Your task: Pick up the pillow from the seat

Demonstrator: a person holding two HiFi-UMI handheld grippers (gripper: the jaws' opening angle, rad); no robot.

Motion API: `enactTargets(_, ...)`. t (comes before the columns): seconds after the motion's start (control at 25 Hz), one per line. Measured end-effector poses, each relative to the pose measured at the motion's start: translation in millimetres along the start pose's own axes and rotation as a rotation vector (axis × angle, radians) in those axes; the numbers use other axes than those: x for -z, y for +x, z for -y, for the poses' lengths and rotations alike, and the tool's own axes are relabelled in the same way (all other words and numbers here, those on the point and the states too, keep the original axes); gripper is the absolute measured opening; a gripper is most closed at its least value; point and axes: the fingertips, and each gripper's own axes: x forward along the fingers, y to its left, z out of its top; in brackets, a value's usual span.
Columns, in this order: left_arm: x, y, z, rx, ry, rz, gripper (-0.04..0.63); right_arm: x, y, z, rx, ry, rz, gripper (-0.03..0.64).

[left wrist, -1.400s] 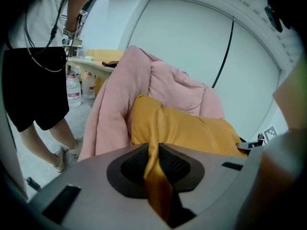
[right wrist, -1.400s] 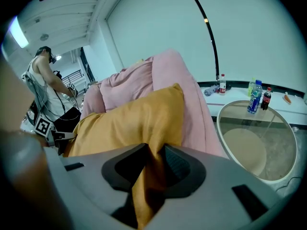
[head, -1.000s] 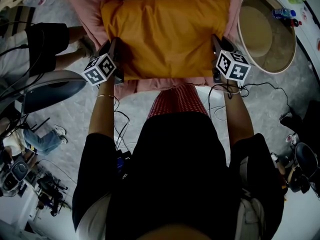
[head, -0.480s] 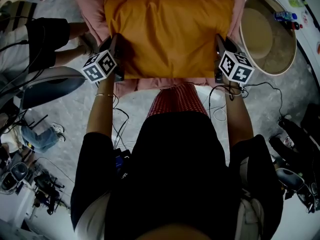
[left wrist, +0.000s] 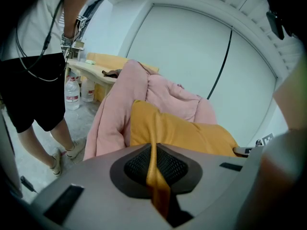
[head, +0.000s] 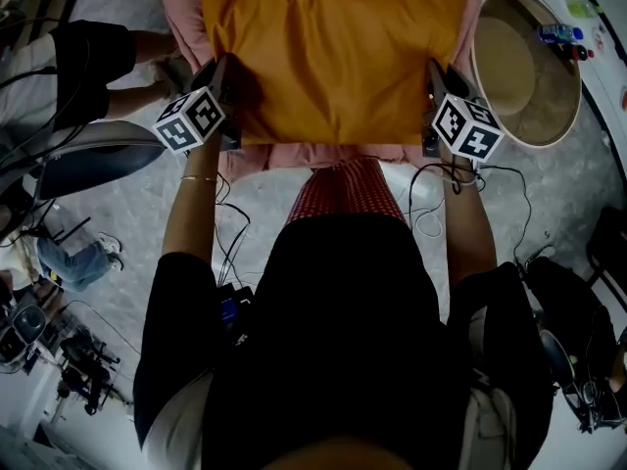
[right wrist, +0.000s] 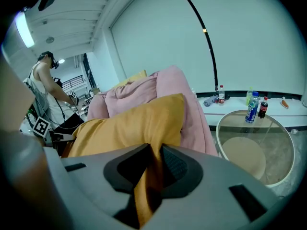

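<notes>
- The pillow [head: 333, 57] lies on the seat [head: 323, 155], whose padding shows at its left, right and near edges.
- The left gripper [head: 223, 78] is on the pillow's left edge.
- The right gripper [head: 431, 84] is on its right edge, jaws closing with pillow cloth between them.
- A round desk [head: 549, 101] stands right of the seat, with bottles [head: 558, 34] at its far rim.
- A person [head: 78, 67] stands left of the seat.

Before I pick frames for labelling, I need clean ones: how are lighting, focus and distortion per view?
Head view: fisheye bend, dark corners, the person's torso nearly black, the pillow well lit and sharp. Left gripper view: round dark border, nearest pillow fabric soft. Right gripper view: same border, straight edges bowed, glass table sharp.
</notes>
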Motion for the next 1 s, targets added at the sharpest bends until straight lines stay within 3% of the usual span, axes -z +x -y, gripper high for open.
enactTargets(0.6,-26.6,-47.1,24.5,0.025,0.011,0.029,0.035,-29.1,-42.0,-16.6,-0.040,-0.008,0.069,0.089)
enactTargets(1.0,-20.9,-56.5,24.2,0.045,-0.006,-0.018,0.034,-29.9,-46.9,-20.9,-0.043,-0.014,0.065,0.089)
